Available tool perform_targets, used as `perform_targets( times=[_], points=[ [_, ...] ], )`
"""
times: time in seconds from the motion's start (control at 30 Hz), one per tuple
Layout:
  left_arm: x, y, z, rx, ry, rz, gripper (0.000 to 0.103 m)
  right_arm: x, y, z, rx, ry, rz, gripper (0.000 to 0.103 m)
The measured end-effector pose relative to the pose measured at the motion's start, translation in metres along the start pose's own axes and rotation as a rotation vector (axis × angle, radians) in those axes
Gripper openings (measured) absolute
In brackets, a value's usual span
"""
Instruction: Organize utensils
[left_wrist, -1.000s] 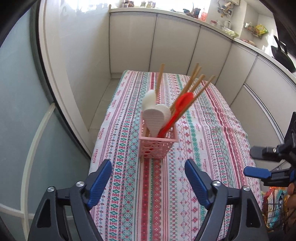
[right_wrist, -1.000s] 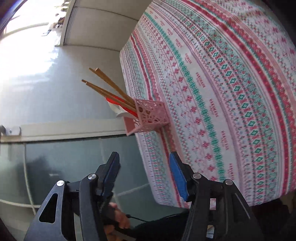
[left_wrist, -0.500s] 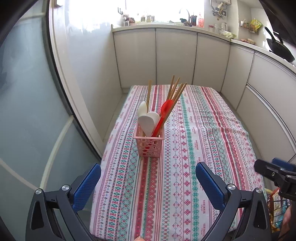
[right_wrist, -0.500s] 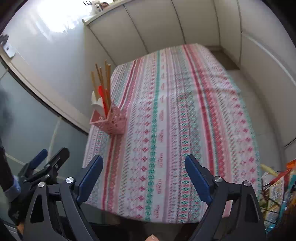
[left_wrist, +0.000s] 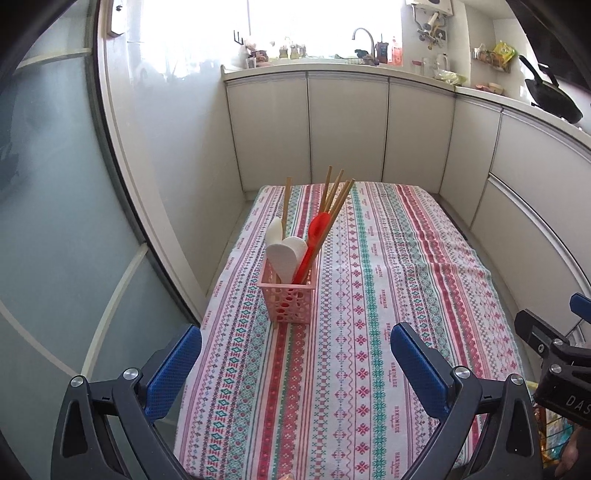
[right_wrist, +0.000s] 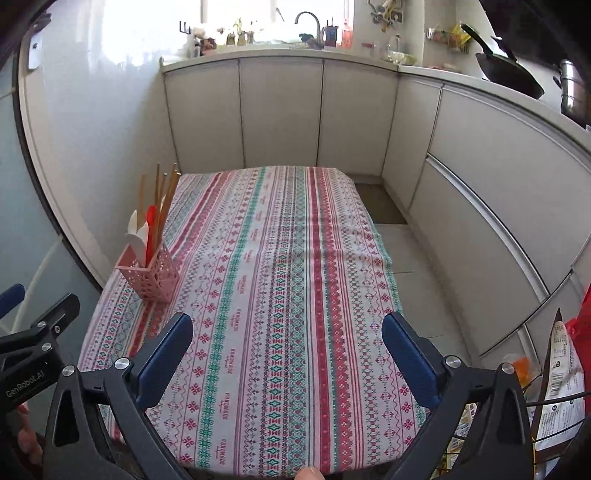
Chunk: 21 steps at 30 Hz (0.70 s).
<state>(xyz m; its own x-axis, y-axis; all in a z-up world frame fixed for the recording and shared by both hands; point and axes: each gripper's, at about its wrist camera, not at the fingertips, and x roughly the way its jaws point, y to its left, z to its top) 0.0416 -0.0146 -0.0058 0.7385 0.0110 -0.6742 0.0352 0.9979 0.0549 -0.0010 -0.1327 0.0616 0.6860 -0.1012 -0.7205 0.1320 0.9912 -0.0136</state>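
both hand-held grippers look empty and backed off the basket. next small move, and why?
Probably none beyond keeping both clear: the chopsticks, red spoon and white spoons all stand in the pink basket, and no loose utensil shows on the tablecloth. The left hand-held gripper and right hand-held gripper are open with nothing between the jaws, which have just been opening. The job looks finished.

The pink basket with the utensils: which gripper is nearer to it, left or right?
Left. The left gripper faces the pink basket almost straight ahead; from the right gripper it stands off to the left, farther away.
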Motion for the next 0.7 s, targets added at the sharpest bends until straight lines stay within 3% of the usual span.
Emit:
perform_targets(
  times=[0.7],
  points=[
    [0.0019, -0.0031, -0.0015, 0.007, -0.008, 0.006, 0.103, 0.0092, 0.0064, -0.0019, 0.012, 0.015, -0.002, 0.103]
  ],
)
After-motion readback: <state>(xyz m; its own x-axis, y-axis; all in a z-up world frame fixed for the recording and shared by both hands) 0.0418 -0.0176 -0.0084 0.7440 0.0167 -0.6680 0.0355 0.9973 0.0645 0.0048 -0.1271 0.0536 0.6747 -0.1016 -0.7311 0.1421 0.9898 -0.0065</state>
